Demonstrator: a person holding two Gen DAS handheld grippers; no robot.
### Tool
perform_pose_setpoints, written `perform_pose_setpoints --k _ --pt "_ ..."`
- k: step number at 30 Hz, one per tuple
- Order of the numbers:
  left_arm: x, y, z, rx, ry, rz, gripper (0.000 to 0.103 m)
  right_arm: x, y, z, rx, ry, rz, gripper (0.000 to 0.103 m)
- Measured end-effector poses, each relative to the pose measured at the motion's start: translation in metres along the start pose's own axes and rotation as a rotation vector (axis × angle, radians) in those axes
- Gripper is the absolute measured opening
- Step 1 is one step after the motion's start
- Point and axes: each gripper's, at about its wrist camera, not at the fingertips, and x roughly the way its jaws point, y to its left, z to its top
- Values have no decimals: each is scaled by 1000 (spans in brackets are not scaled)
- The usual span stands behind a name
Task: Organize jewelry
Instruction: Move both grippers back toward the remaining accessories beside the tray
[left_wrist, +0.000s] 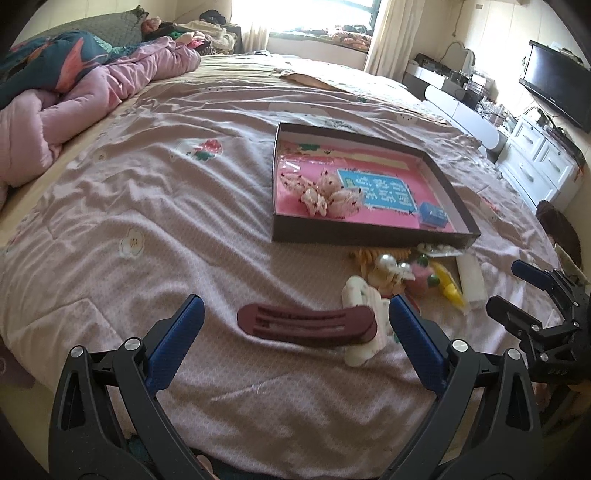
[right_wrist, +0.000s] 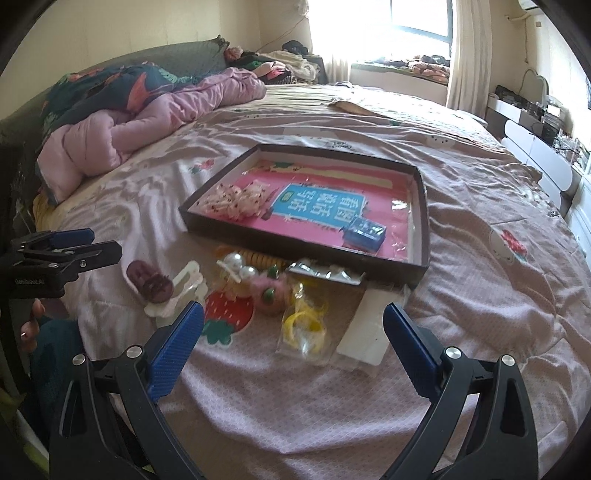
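Left wrist: maroon hair clip (left_wrist: 306, 325) lies between wide-open left hand-held gripper (left_wrist: 295, 328) fingers, ungrasped

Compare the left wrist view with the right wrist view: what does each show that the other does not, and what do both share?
Only the left wrist view shows the black flat-screen television and the white drawer cabinet. Only the right wrist view shows the red strawberry print on the pink bedsheet. Both share the shallow dark cardboard box, the maroon oval hair clip and the yellow hair ties in clear wrap.
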Motion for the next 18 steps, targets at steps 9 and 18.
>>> perform_pose_setpoints --k 9,18 --pt "5 9 -23 -25 61 -6 91 8 8 -10 -24 23 9 95" --pt "25 19 -38 -119 142 -108 64 17 7 -14 -33 30 1 95"
